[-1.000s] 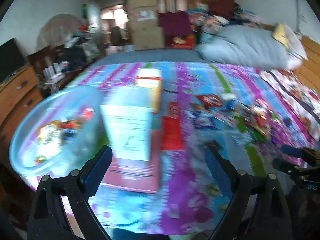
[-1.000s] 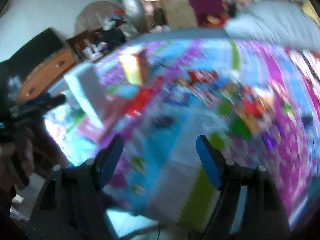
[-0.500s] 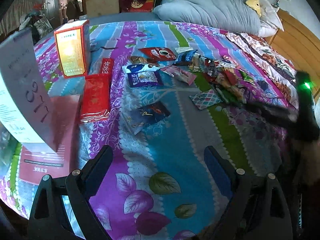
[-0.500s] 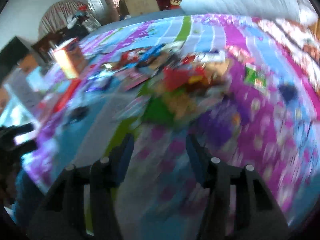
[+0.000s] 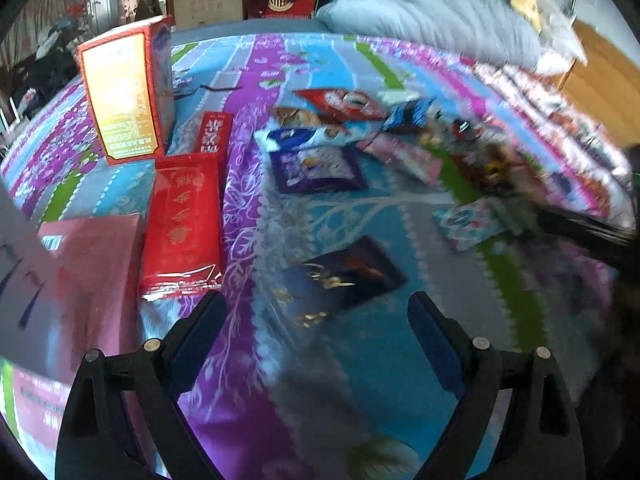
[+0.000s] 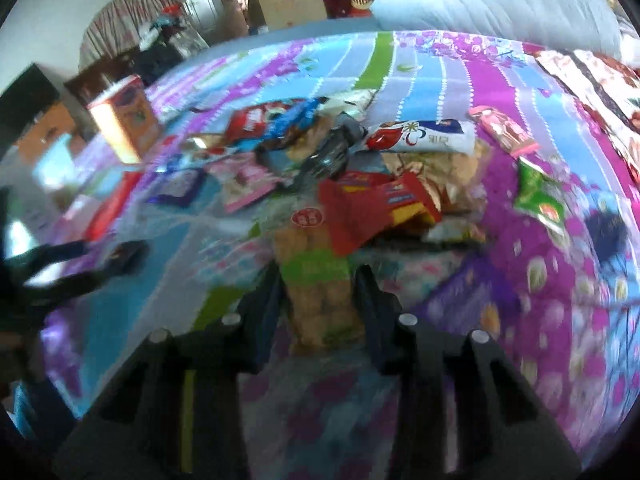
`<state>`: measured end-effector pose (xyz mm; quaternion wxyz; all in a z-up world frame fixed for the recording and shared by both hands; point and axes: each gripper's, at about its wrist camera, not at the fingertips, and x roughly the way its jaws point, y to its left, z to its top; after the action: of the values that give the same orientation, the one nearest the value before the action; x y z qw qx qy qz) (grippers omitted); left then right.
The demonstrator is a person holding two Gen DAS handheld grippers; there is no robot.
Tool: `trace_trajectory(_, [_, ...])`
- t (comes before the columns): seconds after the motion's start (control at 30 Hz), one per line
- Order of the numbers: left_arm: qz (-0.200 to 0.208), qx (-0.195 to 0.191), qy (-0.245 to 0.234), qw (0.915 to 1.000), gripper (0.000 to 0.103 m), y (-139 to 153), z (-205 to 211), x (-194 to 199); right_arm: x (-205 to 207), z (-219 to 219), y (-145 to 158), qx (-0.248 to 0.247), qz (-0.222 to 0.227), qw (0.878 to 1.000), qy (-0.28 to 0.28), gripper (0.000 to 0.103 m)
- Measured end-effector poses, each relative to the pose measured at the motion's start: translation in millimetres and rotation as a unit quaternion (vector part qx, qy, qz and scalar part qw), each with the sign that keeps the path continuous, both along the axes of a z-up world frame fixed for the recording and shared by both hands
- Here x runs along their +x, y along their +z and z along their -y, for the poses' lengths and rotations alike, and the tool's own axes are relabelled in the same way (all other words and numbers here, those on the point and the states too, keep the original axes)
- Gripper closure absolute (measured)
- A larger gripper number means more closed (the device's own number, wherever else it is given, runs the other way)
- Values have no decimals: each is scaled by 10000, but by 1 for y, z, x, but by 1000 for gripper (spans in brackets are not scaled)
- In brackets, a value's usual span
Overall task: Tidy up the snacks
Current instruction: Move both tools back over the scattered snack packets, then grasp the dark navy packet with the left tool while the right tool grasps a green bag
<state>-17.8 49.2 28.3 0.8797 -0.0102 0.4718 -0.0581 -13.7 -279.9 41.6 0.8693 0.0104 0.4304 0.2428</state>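
Snack packets lie scattered on a bright flowered bedspread (image 5: 360,360). My left gripper (image 5: 316,320) is open, hanging just above a dark blue packet (image 5: 348,276) that lies flat ahead of its fingertips. In the right wrist view, a clear pack of biscuits with a green band (image 6: 312,252) lies lengthwise between the fingers of my right gripper (image 6: 318,280). The jaws are closing and both fingers touch the pack's sides. Its far end runs under a red packet (image 6: 360,208) at the edge of the snack pile (image 6: 420,176).
A tall red and gold box (image 5: 124,96) stands at the back left, with a flat red packet (image 5: 182,220) and a pink box (image 5: 92,272) nearer. A purple packet (image 5: 316,168) lies mid-bed. A green packet (image 6: 540,196) lies right of the pile. A grey duvet (image 5: 432,12) is behind.
My left gripper dropped and swung right, away from the bowl and white box, down over the dark packet. My right gripper came down onto the snack pile and its jaws narrowed around the biscuit pack.
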Motion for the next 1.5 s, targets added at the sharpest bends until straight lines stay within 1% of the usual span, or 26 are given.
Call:
trace_trajectory(0.03, [-97,92,-27,9999,10,-8,2,3,-7,0,2,16,7,10000,5,65])
trace_trajectory(0.1, [-348,105,-151,9992,10,-16,8,3,-25,3,1,15,-24,10000,69,65])
trace_trajectory(0.13, [-402,-81,-349,9985,10,-14,13,0,-30,4,-2,-43,-39,9999,82,63])
trace_trajectory(0.2, [-503,-755,-1042,9904,13,0,31,-11,-36,11,-9,8,-202,9998,83,62])
trace_trajectory(0.23, [-447,-823,-1172,9887,16,5,34,-15,-36,15,-9,99,-258,9996,44,61])
trace_trajectory(0.27, [-364,-796,-1240,9884,16,11,39,-20,-37,23,-5,306,-258,9992,-28,53])
trace_trajectory(0.3, [-287,-719,-1180,9900,16,13,39,-23,-38,28,-2,404,-226,9989,-92,46])
trace_trajectory(0.33, [-247,-677,-1115,9912,16,14,37,-24,-38,32,1,468,-212,9985,-174,32])
trace_trajectory(0.37, [-232,-649,-1063,9919,16,14,34,-25,-37,36,3,499,-213,9983,-233,27])
trace_trajectory(0.5, [-241,-552,-828,9947,16,9,21,-23,-38,43,5,540,-265,9979,-233,28])
trace_trajectory(0.67, [63,-470,-554,9973,12,8,14,-13,-38,39,1,555,-363,9977,-172,27])
trace_trajectory(0.77, [111,-323,-565,9978,12,0,18,-1,-34,26,3,544,-314,9980,-24,28])
trace_trajectory(0.87, [98,-86,-608,9981,12,-11,21,8,-22,10,6,371,-190,9990,180,28])
trace_trajectory(0.93, [1,60,-645,9979,11,-19,23,11,-13,2,4,253,-191,9991,288,27])
trace_trajectory(0.97, [58,118,-696,9975,9,-21,25,11,-6,-3,1,167,-225,9991,329,27])
trace_trajectory(1.0, [89,155,-723,9972,8,-22,26,11,2,-8,-3,66,-286,9989,357,27])
trace_trajectory(1.03, [87,189,-730,9971,8,-22,28,10,13,-13,-10,-66,-480,9984,285,27])
trace_trajectory(1.07, [94,207,-738,9970,8,-23,28,11,22,-15,-16,-66,-676,9975,177,27])
trace_trajectory(1.13, [90,186,-709,9973,8,-22,28,11,33,-15,-22,132,-936,9955,-1,27])
trace_trajectory(1.2, [99,174,-677,9975,8,-22,28,11,40,-15,-25,234,-1026,9940,-301,27])
trace_trajectory(1.23, [107,182,-675,9975,8,-22,28,11,42,-16,-26,247,-1026,9937,-387,28])
trace_trajectory(1.27, [119,188,-676,9975,8,-23,29,10,42,-16,-27,206,-1007,9935,-480,35])
trace_trajectory(1.3, [120,178,-679,9975,8,-23,29,10,42,-17,-29,109,-977,9934,-583,38])
trace_trajectory(1.4, [86,161,-686,9975,8,-24,29,11,39,-18,-30,-2,-840,9945,-622,44])
trace_trajectory(1.43, [82,166,-687,9975,10,-23,29,11,37,-18,-30,-40,-769,9952,-600,45])
trace_trajectory(1.5, [107,149,-676,9975,23,-21,28,10,33,-17,-29,-22,-701,9959,-580,49])
